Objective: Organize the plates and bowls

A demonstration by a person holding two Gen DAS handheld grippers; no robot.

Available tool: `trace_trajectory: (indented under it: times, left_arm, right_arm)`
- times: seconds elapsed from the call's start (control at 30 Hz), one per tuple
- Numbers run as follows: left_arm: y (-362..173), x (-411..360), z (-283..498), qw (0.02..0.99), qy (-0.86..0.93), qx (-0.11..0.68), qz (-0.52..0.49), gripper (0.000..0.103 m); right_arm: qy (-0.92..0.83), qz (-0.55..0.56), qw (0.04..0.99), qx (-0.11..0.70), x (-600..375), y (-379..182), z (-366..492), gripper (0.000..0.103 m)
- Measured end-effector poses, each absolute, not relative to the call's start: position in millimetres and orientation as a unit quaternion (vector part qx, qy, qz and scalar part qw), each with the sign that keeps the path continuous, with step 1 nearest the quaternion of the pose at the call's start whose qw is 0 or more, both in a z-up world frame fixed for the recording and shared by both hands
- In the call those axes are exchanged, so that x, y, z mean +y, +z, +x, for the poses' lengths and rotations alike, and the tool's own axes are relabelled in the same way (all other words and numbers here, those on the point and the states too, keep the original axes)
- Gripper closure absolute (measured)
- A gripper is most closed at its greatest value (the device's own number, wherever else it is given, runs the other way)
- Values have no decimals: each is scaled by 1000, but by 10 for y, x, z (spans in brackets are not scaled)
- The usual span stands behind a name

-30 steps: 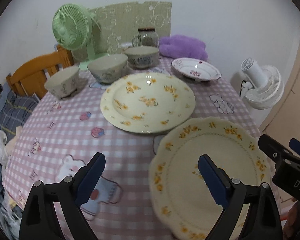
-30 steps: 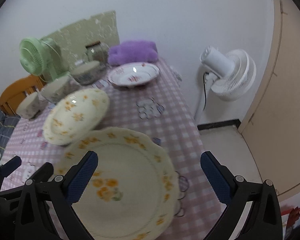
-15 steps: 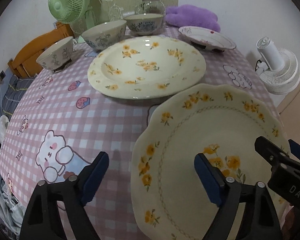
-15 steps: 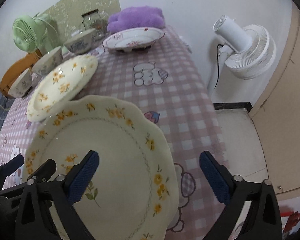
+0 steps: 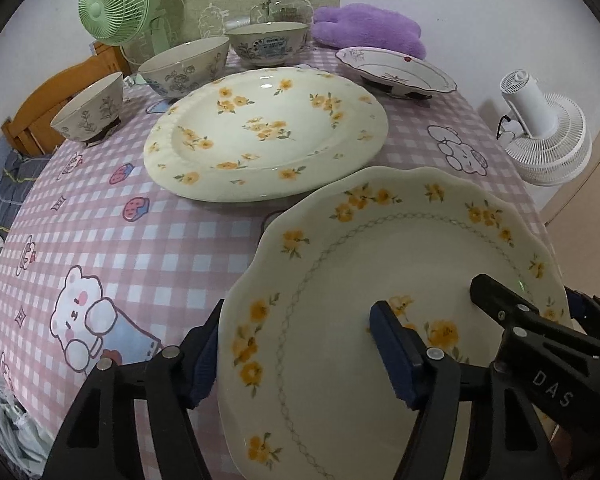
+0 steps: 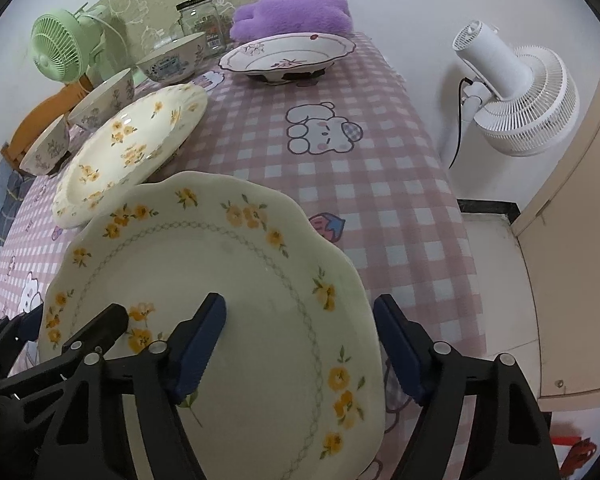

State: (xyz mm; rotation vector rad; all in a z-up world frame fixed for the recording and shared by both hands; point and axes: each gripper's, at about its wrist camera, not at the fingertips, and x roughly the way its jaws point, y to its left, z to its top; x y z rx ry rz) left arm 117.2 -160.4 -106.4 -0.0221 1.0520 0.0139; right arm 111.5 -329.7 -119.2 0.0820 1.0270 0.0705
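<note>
A scalloped cream plate with yellow flowers (image 5: 400, 264) (image 6: 228, 280) lies at the near edge of the pink checked table (image 5: 140, 240). My left gripper (image 5: 300, 356) straddles its left rim, one finger outside the edge and one over the plate's face. Its jaws are closing and do not pinch the rim. My right gripper (image 6: 300, 350) straddles the right rim the same way, also closing. Behind it lie a large round flowered plate (image 5: 266, 132) (image 6: 132, 140) and a purple-rimmed white plate (image 5: 396, 70) (image 6: 288, 54). Three bowls (image 5: 90, 112) (image 5: 184, 66) (image 5: 266, 42) stand at the back left.
A green fan (image 5: 108, 4), a glass jar (image 5: 284, 4) and a purple cushion (image 5: 368, 26) stand along the table's far edge. A wooden chair (image 5: 56, 96) is at the left. A white fan (image 6: 516, 96) stands on the floor to the right.
Both grippers have come down onto the scalloped plate and their jaws have narrowed. Each now has the plate's rim between its fingers.
</note>
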Motion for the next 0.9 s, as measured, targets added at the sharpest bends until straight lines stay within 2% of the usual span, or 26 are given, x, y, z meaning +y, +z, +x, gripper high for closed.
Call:
trace_trajectory:
  times: [0.47,0.9]
  left_arm:
    - [-1022,-1521,1164,847,1,530,-27,34]
    - [-853,-1098,1051,857,-14,514,-32,33]
  right_arm:
    - [32,46,853,519,-3231,-1141,1069,32]
    - [17,36,861,507,-2844,-919,1002,32]
